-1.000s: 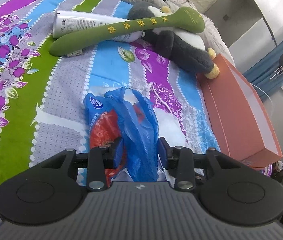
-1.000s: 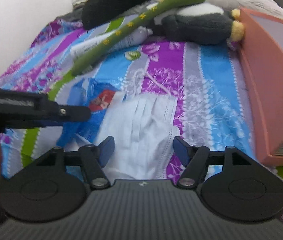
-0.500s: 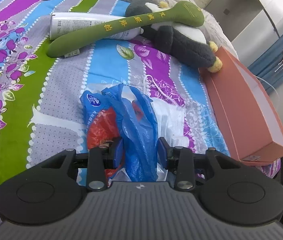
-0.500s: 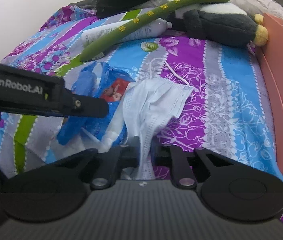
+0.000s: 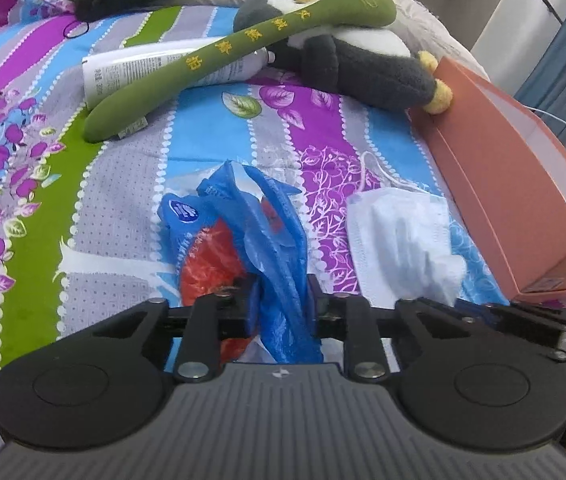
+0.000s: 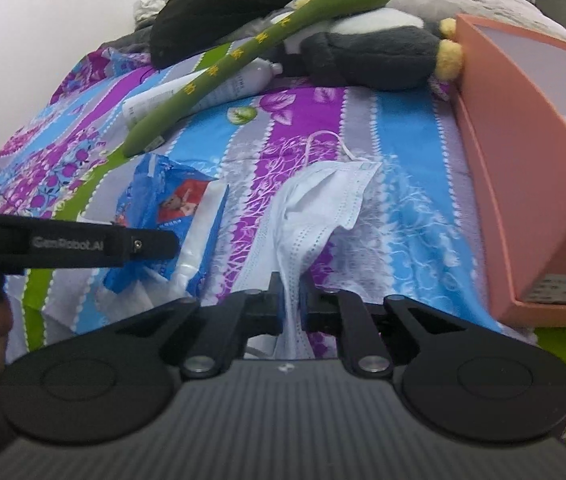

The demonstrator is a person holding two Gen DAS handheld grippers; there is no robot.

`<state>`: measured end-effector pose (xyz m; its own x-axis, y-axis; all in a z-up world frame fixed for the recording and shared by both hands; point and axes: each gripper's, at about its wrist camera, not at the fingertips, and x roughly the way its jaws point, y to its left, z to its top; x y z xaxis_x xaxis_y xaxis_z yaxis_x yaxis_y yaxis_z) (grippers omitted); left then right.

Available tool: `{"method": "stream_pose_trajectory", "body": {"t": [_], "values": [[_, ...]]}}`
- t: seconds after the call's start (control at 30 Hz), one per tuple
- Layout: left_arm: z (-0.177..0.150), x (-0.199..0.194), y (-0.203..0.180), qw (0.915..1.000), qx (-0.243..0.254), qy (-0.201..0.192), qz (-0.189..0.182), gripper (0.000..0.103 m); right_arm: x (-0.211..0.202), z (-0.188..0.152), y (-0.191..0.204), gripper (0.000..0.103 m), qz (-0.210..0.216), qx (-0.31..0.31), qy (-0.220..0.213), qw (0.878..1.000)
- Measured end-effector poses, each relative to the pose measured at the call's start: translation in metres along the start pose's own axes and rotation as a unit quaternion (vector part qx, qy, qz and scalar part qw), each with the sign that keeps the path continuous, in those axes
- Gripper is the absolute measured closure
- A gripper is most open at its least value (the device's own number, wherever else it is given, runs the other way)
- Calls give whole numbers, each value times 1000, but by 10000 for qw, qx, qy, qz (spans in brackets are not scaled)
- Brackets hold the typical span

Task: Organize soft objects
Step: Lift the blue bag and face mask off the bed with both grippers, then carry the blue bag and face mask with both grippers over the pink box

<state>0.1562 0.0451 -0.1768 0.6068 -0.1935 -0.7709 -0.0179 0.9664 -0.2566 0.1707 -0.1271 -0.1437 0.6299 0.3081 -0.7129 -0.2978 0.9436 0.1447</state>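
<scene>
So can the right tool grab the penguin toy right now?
Probably not yet. The right tool is shut on the white face mask, so it is busy. The penguin toy lies farther up the bed by the orange box, under the green plush stick.

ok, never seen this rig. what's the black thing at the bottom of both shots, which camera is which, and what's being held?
No robot arm here: a person holds a two-finger gripper in each hand, each with a fisheye camera looking along its fingers. The black shape at the bottom is the gripper itself.

Left wrist view: the left gripper, whose jaws have just been closing, pinches a blue plastic bag.

Right wrist view: the right gripper, jaws closed, grips a white face mask. The black bar entering from the left is the other gripper.

All lies on a striped floral bedsheet, with a plush penguin, a green padded stick, a white bottle and an orange box.
</scene>
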Motion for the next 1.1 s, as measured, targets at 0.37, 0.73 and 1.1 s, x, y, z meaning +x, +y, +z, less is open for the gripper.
{"method": "stream_pose_trajectory", "body": {"t": [0.37,0.73,1.1], "values": [[5,-38,-19,9991,208,-218,-310,86,-47,15,4,92,-94,82,-497,9987],[12,-93,-48,9950,492,-474,-733,86,-110,23,8,92,-192,263,-1023,9942],[13,-132,-77,9911,678,-652,-944,86,-157,19,-3,92,-254,503,-1357,9892]]}}
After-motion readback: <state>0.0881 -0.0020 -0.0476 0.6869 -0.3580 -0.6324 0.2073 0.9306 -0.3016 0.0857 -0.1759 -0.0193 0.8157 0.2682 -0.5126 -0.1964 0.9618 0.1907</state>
